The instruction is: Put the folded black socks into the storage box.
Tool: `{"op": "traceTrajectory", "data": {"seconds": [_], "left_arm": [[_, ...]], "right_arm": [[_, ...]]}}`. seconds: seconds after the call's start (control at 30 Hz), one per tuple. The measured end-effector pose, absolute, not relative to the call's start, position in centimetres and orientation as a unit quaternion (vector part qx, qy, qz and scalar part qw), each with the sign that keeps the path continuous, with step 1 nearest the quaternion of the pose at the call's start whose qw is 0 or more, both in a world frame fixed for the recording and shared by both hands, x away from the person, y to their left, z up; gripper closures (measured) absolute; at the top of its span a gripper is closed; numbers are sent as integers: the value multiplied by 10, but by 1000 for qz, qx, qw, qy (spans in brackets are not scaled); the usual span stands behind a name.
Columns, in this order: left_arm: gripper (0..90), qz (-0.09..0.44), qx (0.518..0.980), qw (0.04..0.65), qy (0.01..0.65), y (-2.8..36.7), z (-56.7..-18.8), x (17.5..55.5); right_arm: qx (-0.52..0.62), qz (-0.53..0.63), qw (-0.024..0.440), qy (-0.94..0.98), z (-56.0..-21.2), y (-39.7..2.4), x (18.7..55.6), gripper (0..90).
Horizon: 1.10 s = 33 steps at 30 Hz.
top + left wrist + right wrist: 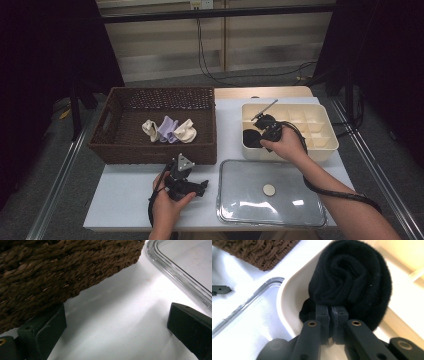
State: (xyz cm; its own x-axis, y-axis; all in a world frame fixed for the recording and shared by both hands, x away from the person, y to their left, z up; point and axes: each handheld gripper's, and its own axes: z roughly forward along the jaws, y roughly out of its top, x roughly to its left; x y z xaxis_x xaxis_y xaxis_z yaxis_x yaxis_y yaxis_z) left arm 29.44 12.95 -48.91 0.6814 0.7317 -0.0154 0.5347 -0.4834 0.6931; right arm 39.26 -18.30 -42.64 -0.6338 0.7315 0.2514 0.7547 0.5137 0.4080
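A rolled black sock (352,277) lies in the near-left compartment of a cream divided box (287,302). My right gripper (331,312) is shut, its two pads pinching the roll's lower edge. From above, the right gripper (260,140) reaches into that corner of the box (320,145) onto the black sock (250,138). My left gripper (200,187) rests on the white table in front of the woven basket (155,150). Its jaws (116,322) stand wide open over bare tabletop, the left one beside the basket wall (62,270).
The basket holds a cream sock roll (150,129), a purple one (169,129) and another cream one (186,131). A clear lid (272,192) with a round knob (269,189) lies flat at the front right. Its rim (182,267) is close to the left gripper.
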Motion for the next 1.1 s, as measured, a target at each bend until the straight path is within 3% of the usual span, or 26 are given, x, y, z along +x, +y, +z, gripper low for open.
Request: {"op": "traceTrajectory", "data": {"seconds": [0.43, 0.9, 1.1], "left_arm": [[18, 143, 849, 346, 374, 129, -489, 294], [18, 143, 850, 344, 372, 130, -489, 294], [18, 141, 845, 351, 377, 128, -490, 294]], "right_arm": [[-431, -286, 2, -856, -393, -207, 380, 703], [-413, -326, -18, -850, -381, -206, 356, 378], [-388, -337, -21, -857, -384, -201, 343, 292]]}}
